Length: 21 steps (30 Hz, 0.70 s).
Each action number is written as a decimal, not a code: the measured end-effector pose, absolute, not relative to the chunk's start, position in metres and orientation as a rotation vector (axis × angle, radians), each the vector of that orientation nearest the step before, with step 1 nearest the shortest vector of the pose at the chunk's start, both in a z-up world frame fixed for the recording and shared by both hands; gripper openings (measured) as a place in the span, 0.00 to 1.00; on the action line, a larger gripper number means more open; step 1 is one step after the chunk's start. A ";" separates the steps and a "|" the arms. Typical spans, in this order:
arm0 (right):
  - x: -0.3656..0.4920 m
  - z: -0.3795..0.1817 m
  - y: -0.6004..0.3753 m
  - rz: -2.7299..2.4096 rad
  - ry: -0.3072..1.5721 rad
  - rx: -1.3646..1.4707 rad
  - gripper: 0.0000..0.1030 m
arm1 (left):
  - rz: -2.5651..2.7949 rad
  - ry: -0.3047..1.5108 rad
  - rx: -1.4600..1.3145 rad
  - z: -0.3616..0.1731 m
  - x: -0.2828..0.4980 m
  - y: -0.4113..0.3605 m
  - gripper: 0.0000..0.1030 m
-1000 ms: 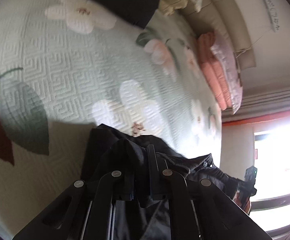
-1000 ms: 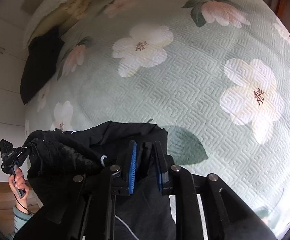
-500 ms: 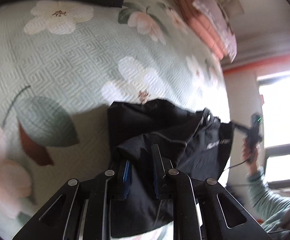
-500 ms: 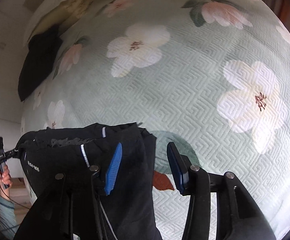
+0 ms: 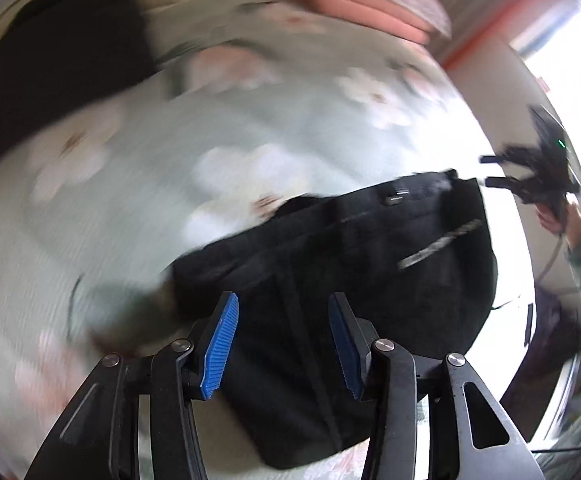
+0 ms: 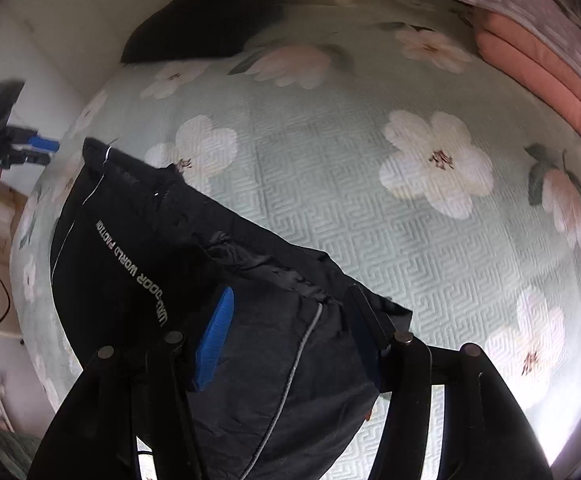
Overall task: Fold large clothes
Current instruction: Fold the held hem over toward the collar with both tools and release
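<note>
Black garment [image 6: 178, 264], printed with pale lettering along one side, lies flat in a folded rectangle on the floral bedspread [image 6: 370, 208], at the near edge of the bed. In the right wrist view its long axis runs from the bed's near-left edge, where the left hand-held gripper [image 6: 30, 150] hovers just off the cloth's far corner, down toward the right hand-held gripper [image 6: 290, 332]. The left one's blue-padded fingers stand apart with nothing between them; the left wrist view, heavily blurred, shows the same wide gap above the cloth's other end. The right hand-held gripper [image 5: 502, 170] is likewise spread, empty, its fingers hanging over the garment's nearer short edge without visibly touching it. Both hand-held grippers thus sit at opposite short ends, neither clearly nearer. Judging from this, the fabric has been released and the next fold would likely bring one short end across to the other. Beyond, a dark pile [image 6: 206, 16] sits at the bed's far-left corner and pink bedding [image 6: 538, 60] along its far-right edge.
</note>
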State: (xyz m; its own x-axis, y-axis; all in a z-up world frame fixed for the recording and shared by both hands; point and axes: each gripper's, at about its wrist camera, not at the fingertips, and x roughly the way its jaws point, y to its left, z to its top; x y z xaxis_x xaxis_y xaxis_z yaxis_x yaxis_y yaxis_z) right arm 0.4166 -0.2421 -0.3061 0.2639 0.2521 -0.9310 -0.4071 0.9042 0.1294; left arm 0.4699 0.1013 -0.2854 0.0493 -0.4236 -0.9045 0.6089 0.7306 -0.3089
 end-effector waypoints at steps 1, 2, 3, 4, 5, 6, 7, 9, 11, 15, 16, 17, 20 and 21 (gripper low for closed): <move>0.420 -0.307 -0.235 0.474 1.229 -0.178 0.62 | -0.870 1.283 0.215 -0.285 0.471 0.073 0.52; 0.426 -0.310 -0.229 0.505 1.238 -0.206 0.63 | -0.919 1.268 0.248 -0.286 0.472 0.053 0.53; 0.431 -0.314 -0.223 0.537 1.251 -0.217 0.63 | -0.948 1.260 0.278 -0.288 0.474 0.038 0.53; 0.435 -0.318 -0.218 0.567 1.263 -0.217 0.63 | -0.986 1.257 0.318 -0.295 0.477 0.019 0.53; 0.440 -0.323 -0.215 0.605 1.280 -0.213 0.63 | -1.023 1.268 0.339 -0.302 0.481 0.005 0.53; 0.444 -0.329 -0.210 0.656 1.303 -0.203 0.63 | -1.059 1.301 0.354 -0.314 0.487 -0.010 0.53; 0.446 -0.334 -0.207 0.686 1.320 -0.199 0.63 | -1.083 1.333 0.357 -0.324 0.491 -0.017 0.53; 0.445 -0.348 -0.202 0.772 1.362 -0.182 0.63 | -1.186 1.457 0.354 -0.345 0.494 -0.029 0.53; 0.437 -0.358 -0.197 0.805 1.384 -0.210 0.63 | -1.223 1.505 0.401 -0.355 0.487 -0.032 0.53; 0.408 -0.369 -0.190 0.800 1.355 -0.300 0.28 | -1.227 1.519 0.407 -0.365 0.482 -0.027 0.40; 0.403 -0.368 -0.191 0.787 1.331 -0.304 0.23 | -1.211 1.501 0.413 -0.365 0.482 -0.024 0.34; 0.397 -0.365 -0.193 0.768 1.303 -0.304 0.21 | -1.206 1.494 0.405 -0.365 0.481 -0.024 0.30; 0.381 -0.347 -0.197 0.690 1.225 -0.334 0.15 | -1.205 1.383 0.411 -0.350 0.470 -0.028 0.15; 0.378 -0.340 -0.200 0.649 1.198 -0.345 0.14 | -1.192 1.325 0.431 -0.342 0.465 -0.029 0.13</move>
